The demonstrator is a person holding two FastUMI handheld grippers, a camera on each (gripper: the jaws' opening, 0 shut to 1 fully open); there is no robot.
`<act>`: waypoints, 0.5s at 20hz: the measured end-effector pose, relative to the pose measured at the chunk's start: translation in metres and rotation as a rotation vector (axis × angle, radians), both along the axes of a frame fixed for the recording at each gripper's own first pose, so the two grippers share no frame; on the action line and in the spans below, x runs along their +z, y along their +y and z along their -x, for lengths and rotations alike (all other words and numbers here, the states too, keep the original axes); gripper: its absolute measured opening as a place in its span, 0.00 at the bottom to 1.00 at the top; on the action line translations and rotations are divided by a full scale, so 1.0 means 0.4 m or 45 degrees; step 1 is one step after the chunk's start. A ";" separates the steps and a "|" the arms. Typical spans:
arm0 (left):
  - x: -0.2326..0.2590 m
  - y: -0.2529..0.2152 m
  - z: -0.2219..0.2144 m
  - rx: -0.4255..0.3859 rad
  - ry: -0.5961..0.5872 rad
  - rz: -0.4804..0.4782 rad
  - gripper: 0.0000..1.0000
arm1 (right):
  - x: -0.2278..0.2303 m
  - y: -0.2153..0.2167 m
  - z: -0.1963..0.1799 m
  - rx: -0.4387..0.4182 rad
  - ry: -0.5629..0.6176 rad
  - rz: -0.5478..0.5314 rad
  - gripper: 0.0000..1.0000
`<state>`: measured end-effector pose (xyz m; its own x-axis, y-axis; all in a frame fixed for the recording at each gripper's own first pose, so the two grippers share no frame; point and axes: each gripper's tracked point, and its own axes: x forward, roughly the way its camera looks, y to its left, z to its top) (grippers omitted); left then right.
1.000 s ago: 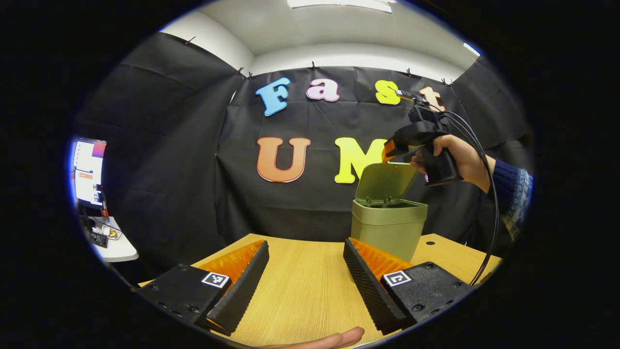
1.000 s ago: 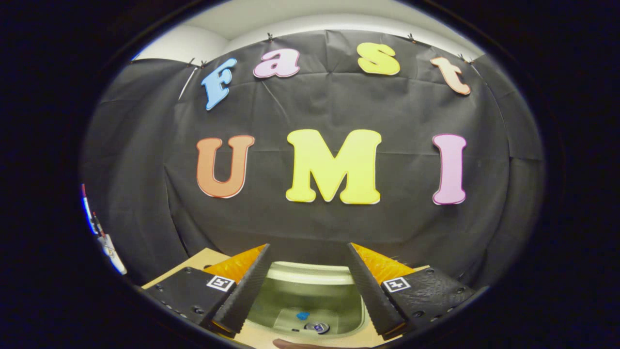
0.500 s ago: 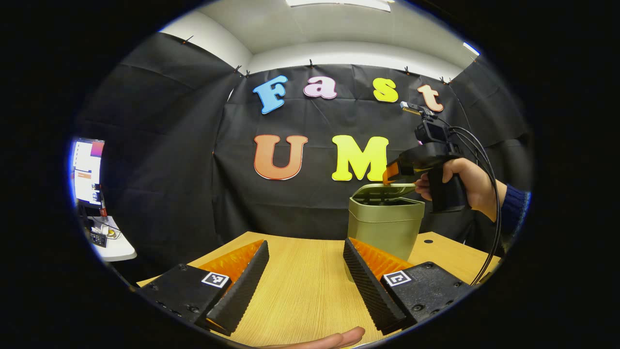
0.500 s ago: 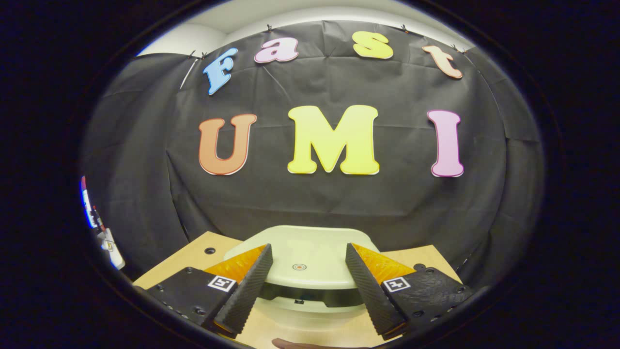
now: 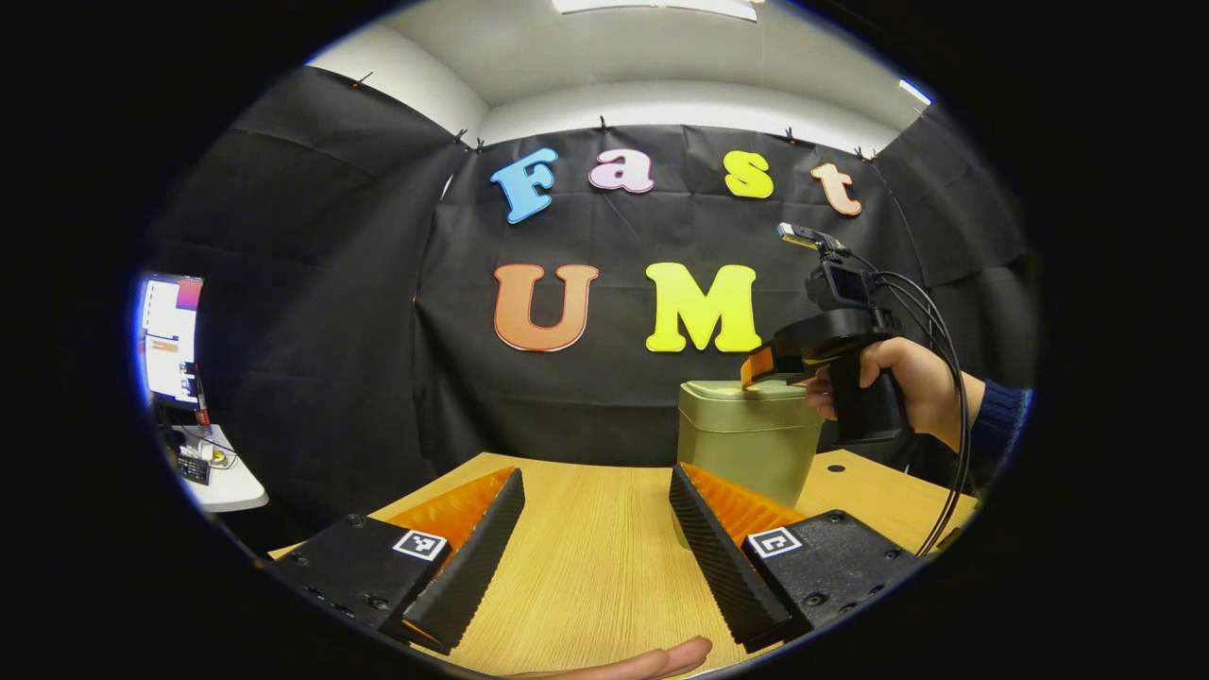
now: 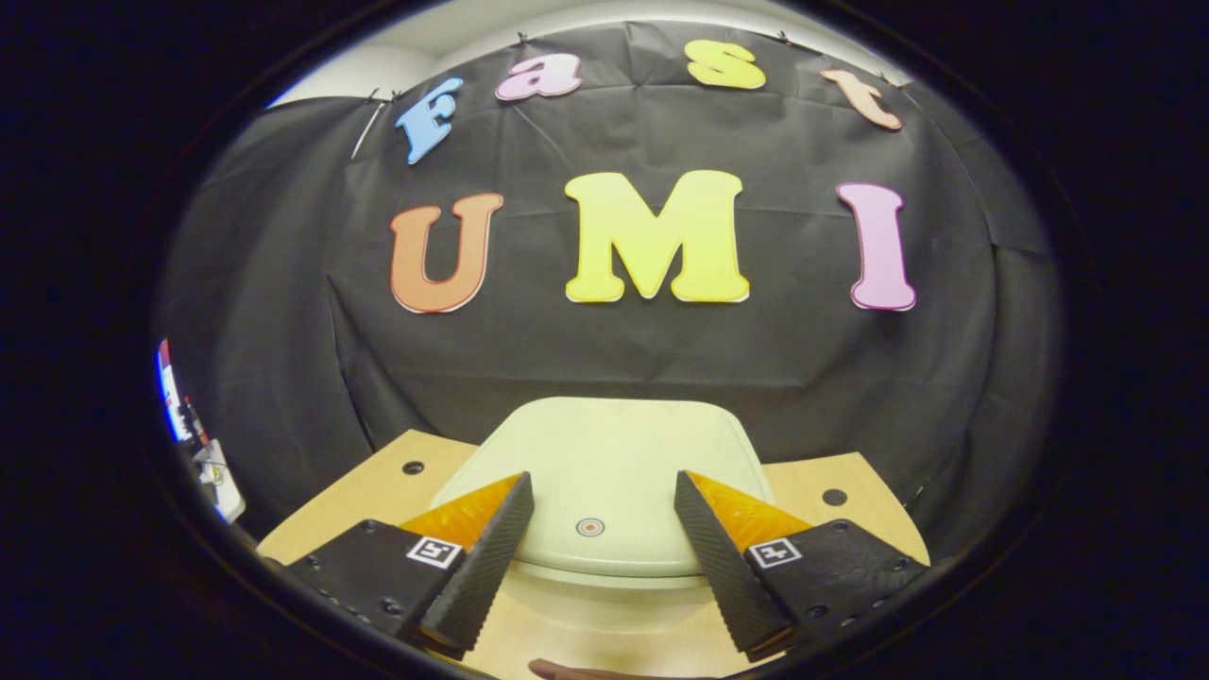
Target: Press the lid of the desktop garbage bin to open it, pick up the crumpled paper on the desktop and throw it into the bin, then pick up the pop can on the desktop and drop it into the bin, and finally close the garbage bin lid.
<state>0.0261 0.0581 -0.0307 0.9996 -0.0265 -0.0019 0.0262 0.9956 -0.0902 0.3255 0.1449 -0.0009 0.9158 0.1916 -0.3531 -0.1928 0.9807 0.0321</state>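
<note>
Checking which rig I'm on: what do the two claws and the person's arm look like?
Left claw: ridged wedge fingers on black bolted blocks, each carrying a small square black-and-white marker. Right claw: black pistol-grip body, small camera on top, black cables looping down. The hand on it wears a dark blue knit sleeve.

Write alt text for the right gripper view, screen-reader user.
The right gripper, jaws open, sits just above the closed pale green lid of a desktop garbage bin, its fingers either side of a small round mark near the lid's front edge. The bin stands on a light wooden table before a black cloth wall.
</note>
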 end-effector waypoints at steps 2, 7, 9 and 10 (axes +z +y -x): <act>-0.001 -0.004 0.000 -0.002 0.005 0.002 0.99 | -0.009 -0.005 0.005 0.001 0.021 -0.013 0.95; -0.004 -0.004 0.003 0.001 0.016 0.002 0.99 | -0.023 -0.003 0.005 -0.018 0.053 -0.026 0.96; -0.001 -0.008 0.007 -0.002 0.010 -0.005 0.99 | -0.023 -0.006 0.006 -0.024 0.044 -0.008 0.97; 0.003 -0.010 0.008 -0.003 0.005 -0.010 0.99 | -0.024 -0.006 0.004 -0.028 0.034 -0.008 0.97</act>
<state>0.0227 0.0542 -0.0295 0.9996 -0.0290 -0.0058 0.0284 0.9962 -0.0827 0.3241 0.1424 -0.0104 0.9101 0.1735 -0.3763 -0.1699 0.9845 0.0431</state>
